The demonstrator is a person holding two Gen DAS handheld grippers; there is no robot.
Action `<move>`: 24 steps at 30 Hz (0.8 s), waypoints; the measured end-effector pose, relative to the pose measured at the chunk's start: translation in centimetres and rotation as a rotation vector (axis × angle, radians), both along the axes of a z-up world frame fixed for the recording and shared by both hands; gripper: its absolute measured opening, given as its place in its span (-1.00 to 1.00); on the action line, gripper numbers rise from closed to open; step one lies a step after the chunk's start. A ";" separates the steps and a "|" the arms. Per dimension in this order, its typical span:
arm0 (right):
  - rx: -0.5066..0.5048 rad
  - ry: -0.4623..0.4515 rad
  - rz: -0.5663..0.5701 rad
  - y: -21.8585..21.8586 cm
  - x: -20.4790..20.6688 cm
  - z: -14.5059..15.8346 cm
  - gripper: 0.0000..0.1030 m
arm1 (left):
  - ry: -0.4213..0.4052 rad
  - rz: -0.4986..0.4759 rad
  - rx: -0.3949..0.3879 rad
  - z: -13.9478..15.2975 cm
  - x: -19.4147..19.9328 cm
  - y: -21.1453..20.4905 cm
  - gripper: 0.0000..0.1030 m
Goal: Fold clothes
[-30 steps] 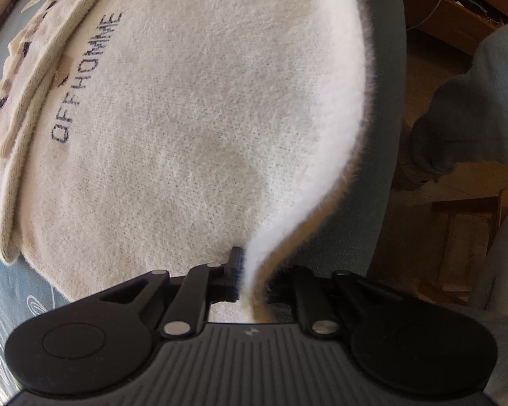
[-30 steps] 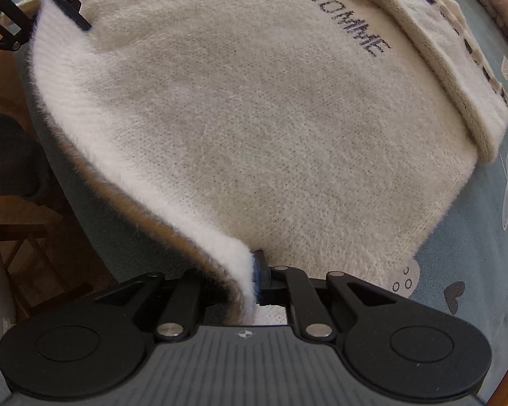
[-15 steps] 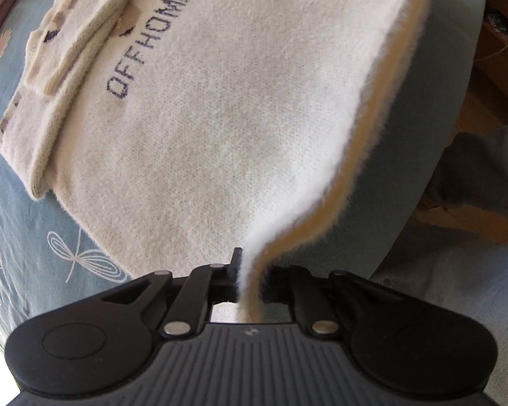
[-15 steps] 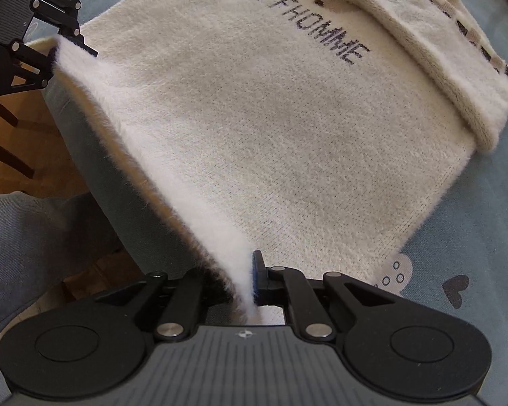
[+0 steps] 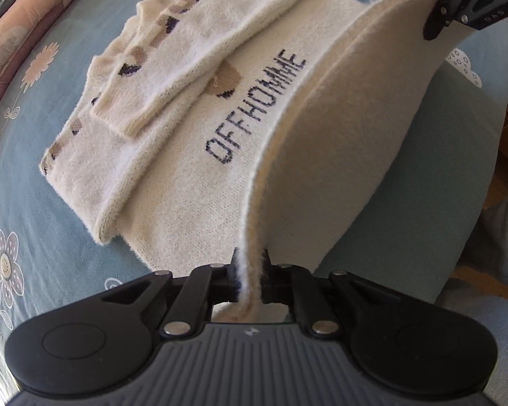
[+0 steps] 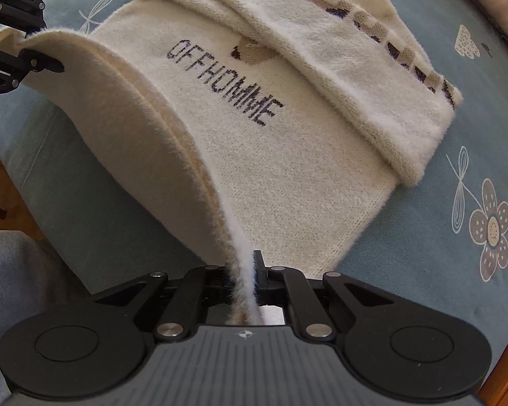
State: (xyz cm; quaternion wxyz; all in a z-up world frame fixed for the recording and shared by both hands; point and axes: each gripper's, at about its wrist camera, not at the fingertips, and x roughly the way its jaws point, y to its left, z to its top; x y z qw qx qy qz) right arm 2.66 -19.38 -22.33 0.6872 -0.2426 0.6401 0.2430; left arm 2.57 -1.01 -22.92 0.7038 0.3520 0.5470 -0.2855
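You've lifted the sweater point(image 5: 193, 209) hem higher and carried it toward the folded sleeves point(image 5: 199, 44), uncovering more of the bedspread point(image 5: 27, 176) beneath.

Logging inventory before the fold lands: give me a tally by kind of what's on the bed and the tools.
Sweater: 1
Tools: 2, left tool and right tool, each shut on the sweater's hem
Bedsheet: 1
Total: 4
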 end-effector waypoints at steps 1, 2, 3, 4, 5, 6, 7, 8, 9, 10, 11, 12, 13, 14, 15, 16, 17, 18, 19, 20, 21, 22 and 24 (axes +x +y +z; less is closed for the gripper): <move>-0.011 -0.008 -0.002 0.2 0.3 0.2 -0.85 | 0.000 -0.004 -0.009 -0.1 0.5 0.3 -0.88; -0.022 -0.016 -0.004 0.3 0.6 0.5 -0.85 | -0.004 -0.010 -0.016 0.0 0.9 0.5 -0.88; -0.029 -0.024 -0.006 0.4 1.0 0.5 -0.85 | -0.012 -0.023 -0.021 0.0 1.2 0.6 -0.88; -0.035 -0.033 -0.008 0.4 1.3 0.6 -0.85 | -0.022 -0.035 -0.023 0.1 1.4 0.7 -0.88; -0.041 -0.042 -0.008 0.5 1.5 0.8 -0.85 | -0.030 -0.039 -0.026 0.1 1.7 0.8 -0.88; -0.045 -0.046 -0.009 0.6 1.8 0.8 -0.85 | -0.035 -0.037 -0.028 0.0 2.2 0.8 -0.88; -0.049 -0.055 -0.005 0.6 2.1 0.7 -0.85 | -0.040 -0.034 -0.030 0.0 2.6 0.8 -0.87; -0.052 -0.064 -0.002 0.6 2.5 0.6 -0.85 | -0.045 -0.031 -0.033 -0.1 3.1 0.8 -0.87; -0.055 -0.073 0.002 0.6 2.9 0.5 -0.85 | -0.062 -0.032 -0.032 -0.1 3.5 0.8 -0.86; -0.059 -0.082 0.006 0.6 3.3 0.4 -0.85 | -0.081 -0.035 -0.030 -0.2 3.9 0.8 -0.86; -0.063 -0.103 0.017 0.5 3.6 0.3 -0.85 | -0.103 -0.036 -0.028 -0.2 4.4 0.7 -0.86; -0.065 -0.124 0.025 0.5 3.9 0.2 -0.85 | -0.123 -0.034 -0.029 -0.2 5.0 0.8 -0.86; -0.067 -0.147 0.034 0.4 4.3 0.1 -0.85 | -0.142 -0.025 -0.030 -0.3 5.7 0.8 -0.85; -0.067 -0.174 0.040 0.3 4.8 0.1 -0.85 | -0.160 -0.015 -0.030 -0.4 6.3 0.8 -0.85; -0.062 -0.200 0.038 0.1 5.3 0.1 -0.85 | -0.178 -0.005 -0.030 -0.5 7.0 0.8 -0.84; -0.054 -0.225 0.032 0.0 5.8 0.0 -0.85 | -0.196 0.006 -0.029 -0.6 7.6 0.8 -0.84; -0.049 -0.251 0.028 -0.2 6.4 -0.1 -0.85 | -0.217 0.013 -0.026 -0.8 8.1 0.8 -0.84; -0.044 -0.273 0.024 -0.4 7.0 -0.3 -0.85 | -0.239 0.020 -0.023 -0.9 8.7 0.8 -0.84; -0.039 -0.302 0.023 -0.5 7.5 -0.4 -0.85 | -0.261 0.027 -0.020 -1.1 9.2 0.7 -0.84; -0.035 -0.331 0.022 -0.6 8.1 -0.5 -0.85 | -0.280 0.032 -0.018 -1.1 9.7 0.7 -0.84; -0.040 -0.356 0.028 -0.6 8.6 -0.8 -0.85 | -0.292 0.041 -0.016 -1.2 10.3 0.6 -0.84; -0.041 -0.372 0.025 -0.7 9.2 -1.1 -0.85 | -0.302 0.050 -0.014 -1.3 10.9 0.6 -0.84; -0.032 -0.395 0.013 -0.9 10.3 -1.5 -0.85 | -0.324 0.064 -0.013 -1.6 12.0 0.4 -0.84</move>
